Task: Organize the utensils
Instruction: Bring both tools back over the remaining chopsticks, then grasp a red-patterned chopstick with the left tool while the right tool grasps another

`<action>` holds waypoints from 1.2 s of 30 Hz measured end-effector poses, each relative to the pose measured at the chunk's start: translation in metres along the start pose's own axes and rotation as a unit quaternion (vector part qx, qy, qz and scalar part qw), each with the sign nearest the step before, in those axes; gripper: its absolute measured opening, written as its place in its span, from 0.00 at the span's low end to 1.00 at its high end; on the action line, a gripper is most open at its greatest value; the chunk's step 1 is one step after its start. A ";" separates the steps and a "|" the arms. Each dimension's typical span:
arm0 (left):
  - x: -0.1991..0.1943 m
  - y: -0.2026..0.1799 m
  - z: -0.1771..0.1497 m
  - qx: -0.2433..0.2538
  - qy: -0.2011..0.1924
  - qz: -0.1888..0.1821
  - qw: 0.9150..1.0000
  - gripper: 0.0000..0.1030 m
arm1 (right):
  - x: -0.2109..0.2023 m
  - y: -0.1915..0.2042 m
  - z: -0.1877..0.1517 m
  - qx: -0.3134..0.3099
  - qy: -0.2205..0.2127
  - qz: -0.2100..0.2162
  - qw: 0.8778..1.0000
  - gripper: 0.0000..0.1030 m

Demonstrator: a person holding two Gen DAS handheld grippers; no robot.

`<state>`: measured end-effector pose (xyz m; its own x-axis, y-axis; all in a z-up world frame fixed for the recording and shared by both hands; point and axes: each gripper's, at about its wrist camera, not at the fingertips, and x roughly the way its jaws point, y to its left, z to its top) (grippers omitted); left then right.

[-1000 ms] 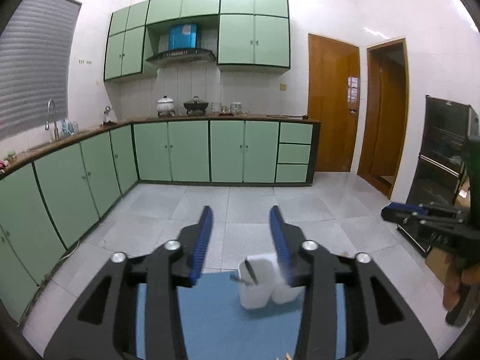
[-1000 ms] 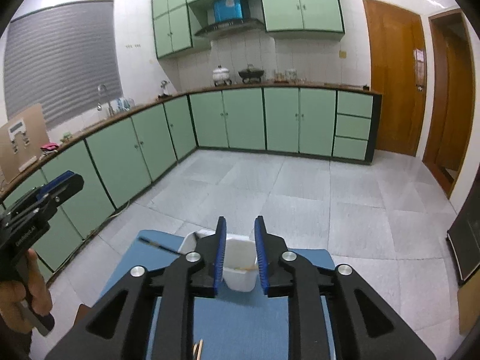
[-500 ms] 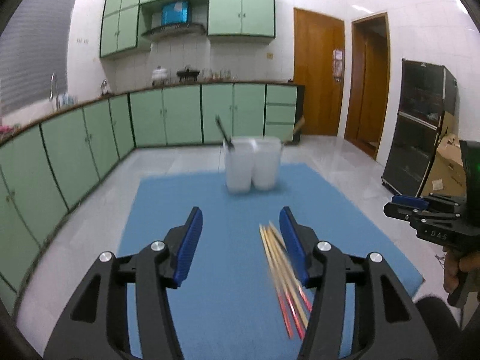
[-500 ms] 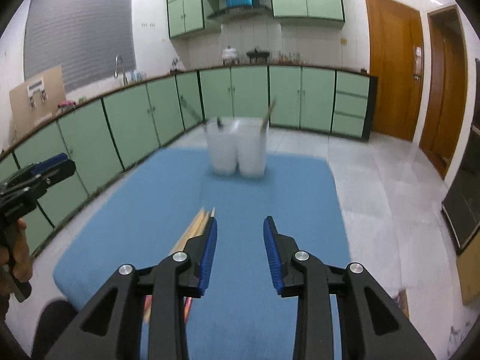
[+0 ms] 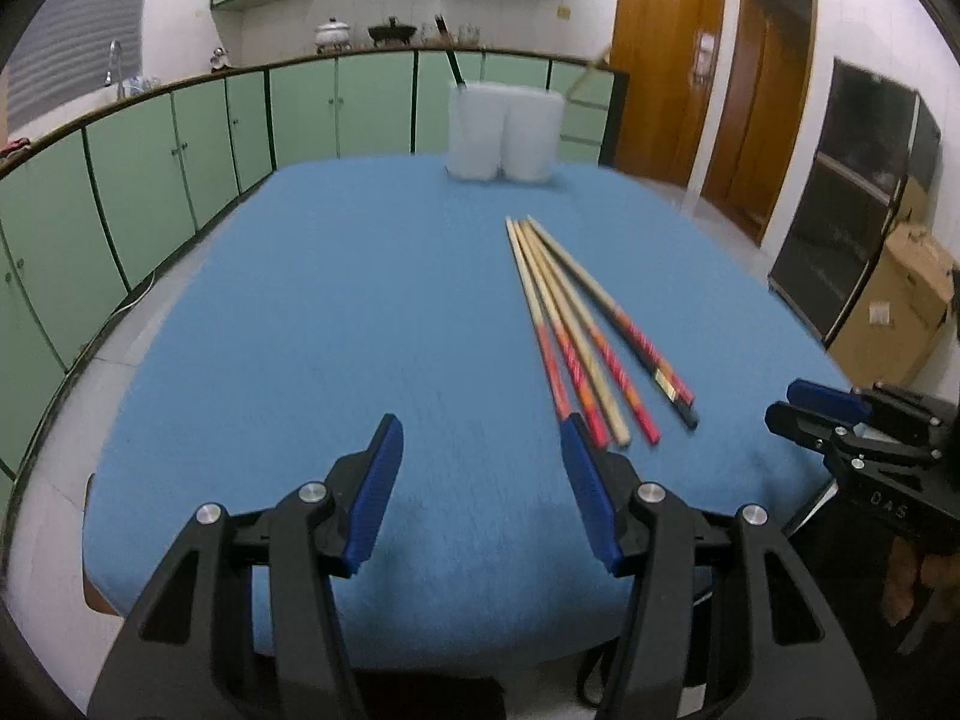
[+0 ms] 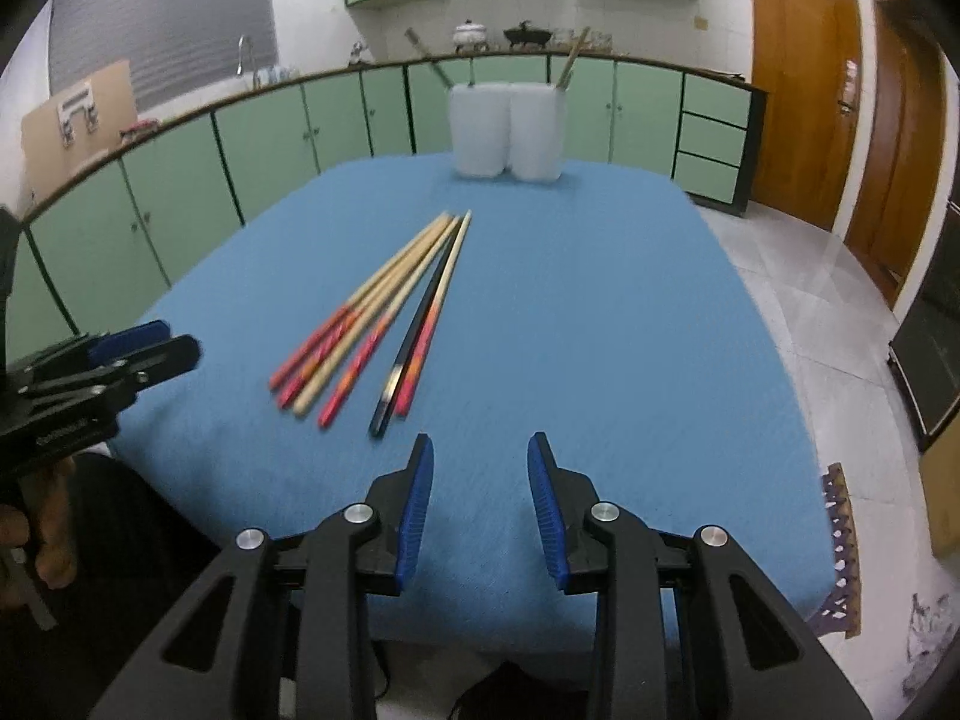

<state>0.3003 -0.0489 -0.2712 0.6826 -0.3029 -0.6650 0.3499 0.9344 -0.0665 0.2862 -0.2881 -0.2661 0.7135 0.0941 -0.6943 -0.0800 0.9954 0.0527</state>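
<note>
Green kitchen cabinets (image 6: 180, 180) stand behind a table with a blue cloth (image 5: 360, 300). On the cloth lie several chopsticks (image 5: 570, 330), pale wood with red and orange patterned ends, one dark; they fan out toward two white holders (image 6: 507, 129) at the far edge. Left gripper (image 5: 480, 450) and right gripper (image 6: 480, 468) both have their jaws spread, with nothing between them.
</note>
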 end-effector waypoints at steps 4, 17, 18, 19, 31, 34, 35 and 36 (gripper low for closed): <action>0.013 0.002 -0.006 0.007 0.019 0.000 1.000 0.52 | 0.011 0.008 -0.003 -0.014 0.007 -0.001 1.000 0.31; 0.031 -0.020 -0.005 0.018 0.026 0.000 0.999 0.52 | 0.030 0.022 0.004 -0.032 -0.008 0.003 0.999 0.32; 0.032 -0.020 -0.005 0.019 0.026 0.000 0.999 0.52 | 0.030 0.023 0.004 -0.032 -0.009 0.003 0.999 0.32; 0.033 -0.021 -0.004 0.019 0.024 0.001 1.000 0.52 | 0.031 0.024 0.005 -0.034 -0.010 0.004 0.999 0.32; 0.041 -0.026 0.001 0.014 0.016 0.002 1.000 0.50 | 0.045 0.031 0.015 -0.032 -0.020 -0.001 0.999 0.23; 0.041 -0.023 0.001 0.003 0.012 0.008 1.000 0.36 | 0.045 0.026 0.015 -0.023 -0.022 -0.007 0.999 0.14; 0.041 -0.021 0.002 -0.003 0.011 0.010 1.000 0.33 | 0.045 0.025 0.015 -0.020 -0.022 -0.009 1.000 0.11; 0.042 -0.020 0.003 -0.006 0.010 0.011 1.000 0.28 | 0.044 0.024 0.014 -0.017 -0.023 -0.013 1.000 0.09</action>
<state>0.3234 -0.0809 -0.2955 0.6767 -0.2789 -0.6813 0.3278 0.9428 -0.0603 0.3259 -0.2601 -0.2856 0.7470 0.0706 -0.6610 -0.0843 0.9964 0.0112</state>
